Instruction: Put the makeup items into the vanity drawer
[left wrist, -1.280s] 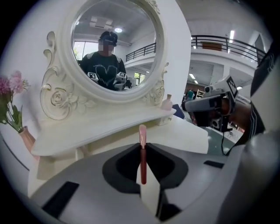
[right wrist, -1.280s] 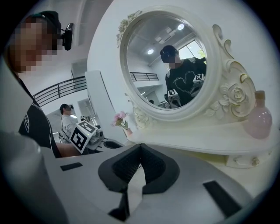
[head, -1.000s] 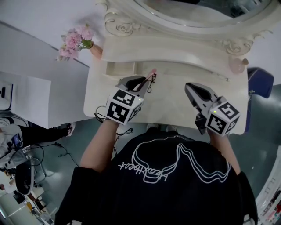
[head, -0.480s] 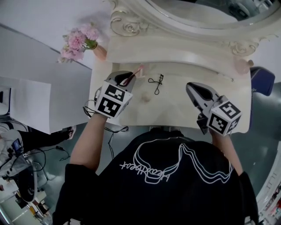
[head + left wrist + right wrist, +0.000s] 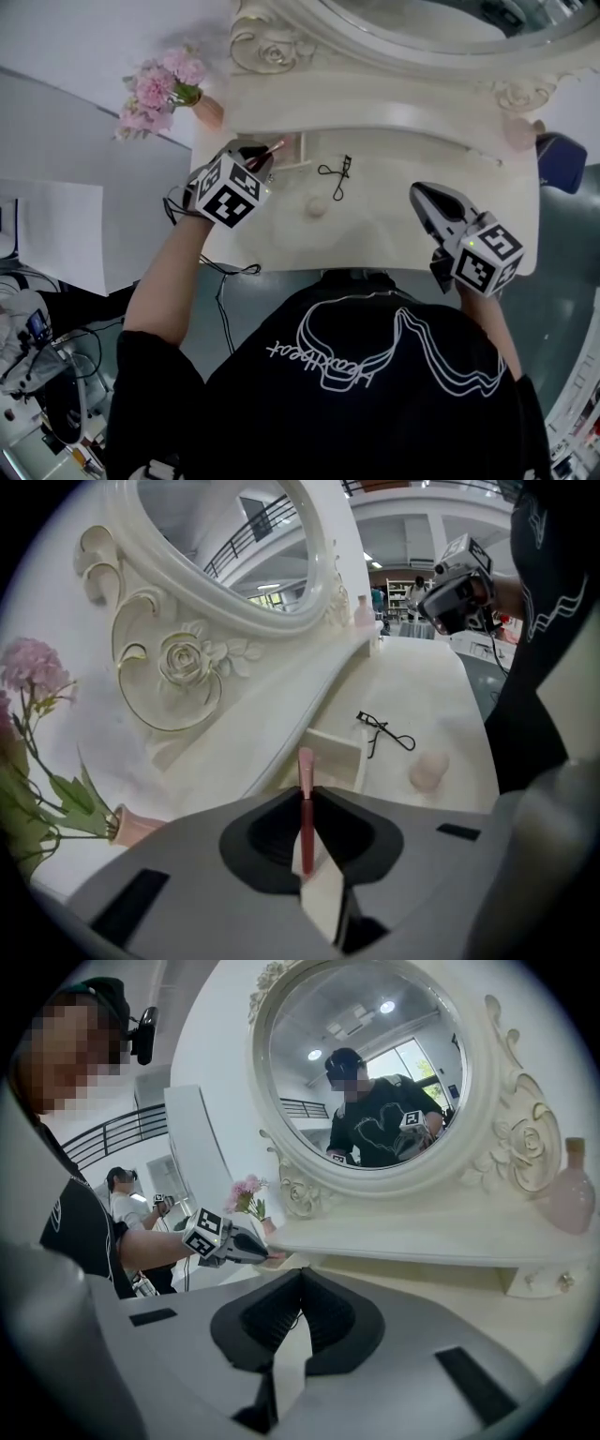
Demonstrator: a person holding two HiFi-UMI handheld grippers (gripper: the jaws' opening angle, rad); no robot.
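From the head view, the left gripper [image 5: 262, 156] reaches over the left end of the smooth cream vanity top [image 5: 403, 225] and pinches a slim red makeup stick [image 5: 271, 150], whose pale tip points at the small open drawer [image 5: 293, 150], a shallow box under the shelf. Just right of the drawer lies a black wire eyelash curler [image 5: 336, 174], and near it on the bare top sits a round, soft-looking pink puff [image 5: 317, 207]. The right gripper [image 5: 424, 194] hangs over the right part of the top, well apart from these items. Pink flowers [image 5: 155, 86] in a pink vase [image 5: 208, 111] stand at the vanity's left corner. In the left gripper view, the dark ribbed jaws are pressed onto the stick [image 5: 306, 808], which stands straight up between them; its shaft is glossy red and its flat end pale pink, right in front of the drawer [image 5: 334, 757]. The curler [image 5: 384, 731] and the puff [image 5: 427, 772] lie beyond, and the oval mirror frame [image 5: 192, 663] shows carved roses and scrolls with gilt edges. In the right gripper view, the right gripper [image 5: 302, 1276] has its jaws pressed together at the tips with nothing between them; ahead rise the ornate mirror [image 5: 375, 1072] and a rounded pink bottle [image 5: 570, 1199] on the shelf, and the left gripper [image 5: 262, 1256] shows at the far end
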